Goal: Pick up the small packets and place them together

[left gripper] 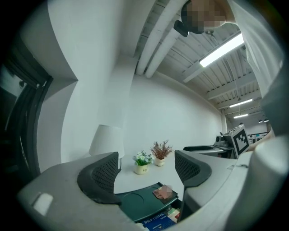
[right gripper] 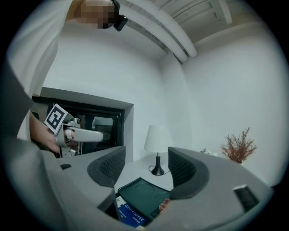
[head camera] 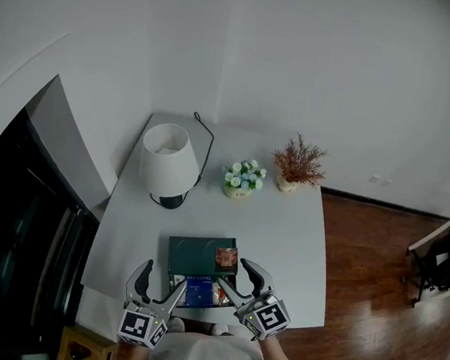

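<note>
Your two grippers sit closest, low in the head view just ahead of your torso. The left gripper [head camera: 164, 278] is held off the table's near edge with its jaws standing wide apart. Its own view [left gripper: 146, 173] shows only open air between the pads. The right gripper [head camera: 234, 273] hovers over the near right corner of the dark green tray [head camera: 194, 254]. Its jaws are parted to a middling width, and its own view [right gripper: 146, 169] shows nothing clamped between them.

The packets lie between and just beyond your grippers. A small brown packet [head camera: 226, 258] rests on the tray's right side, near its far corner. A blue drip-coffee packet [head camera: 194, 289] lies against the tray's near edge. Just beside it to the right are smaller packets [head camera: 218, 295] in red and white, partly hidden by your right gripper.

Farther back on the white table [head camera: 292, 231] stand a white-shaded lamp [head camera: 167, 160], a small pot of pale flowers [head camera: 243, 179] and a pot of reddish dried sprigs [head camera: 298, 163].
</note>
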Available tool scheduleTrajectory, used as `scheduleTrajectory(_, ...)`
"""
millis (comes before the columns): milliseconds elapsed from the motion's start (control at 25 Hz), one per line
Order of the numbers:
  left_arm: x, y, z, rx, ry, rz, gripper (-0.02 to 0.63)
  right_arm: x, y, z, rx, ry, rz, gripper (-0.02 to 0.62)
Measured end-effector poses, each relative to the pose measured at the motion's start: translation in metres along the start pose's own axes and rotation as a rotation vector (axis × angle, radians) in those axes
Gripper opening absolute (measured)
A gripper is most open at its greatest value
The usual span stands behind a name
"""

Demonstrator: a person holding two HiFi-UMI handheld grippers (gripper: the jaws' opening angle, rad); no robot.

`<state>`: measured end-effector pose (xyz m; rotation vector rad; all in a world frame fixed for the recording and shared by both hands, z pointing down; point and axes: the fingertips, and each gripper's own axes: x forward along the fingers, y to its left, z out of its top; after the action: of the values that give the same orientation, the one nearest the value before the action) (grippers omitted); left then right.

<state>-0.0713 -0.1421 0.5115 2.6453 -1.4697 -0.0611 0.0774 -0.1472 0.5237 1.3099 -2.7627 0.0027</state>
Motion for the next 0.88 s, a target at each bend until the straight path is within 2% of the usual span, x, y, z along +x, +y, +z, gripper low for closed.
scheduleTrajectory(120, -0.003, 0.007, 0.001, -0.007, -0.006, 0.028, 0.373, 0.009, 0.016, -0.030, 0.014, 0.140, 0.103, 0.285)
scheduleTrajectory(320, -0.009, 0.017, -0.004, -0.005, 0.010, 0.071, 0.373, 0.017, 0.043, -0.140, 0.111, 0.534, 0.228, 0.285)
scheduleTrajectory(480, -0.014, 0.020, -0.007, -0.010, 0.018, 0.088, 0.373, 0.024, 0.064, -0.210, -0.008, 0.771, 0.324, 0.288)
scheduleTrajectory(560, -0.017, 0.021, -0.008, -0.009, 0.022, 0.094, 0.373, 0.028, 0.066, -0.234, -0.064, 0.837, 0.345, 0.328)
scheduleTrajectory(640, -0.021, 0.023, -0.009, -0.012, 0.021, 0.104, 0.373, 0.033, 0.064, -0.253, -0.087, 0.891, 0.345, 0.328)
scheduleTrajectory(760, -0.026, 0.027, -0.012, -0.017, 0.024, 0.123, 0.373, 0.036, 0.057, -0.270, -0.058, 0.969, 0.310, 0.328)
scheduleTrajectory(880, -0.030, 0.031, -0.013, -0.022, 0.029, 0.137, 0.373, 0.041, 0.058, -0.278, -0.095, 1.000, 0.282, 0.328)
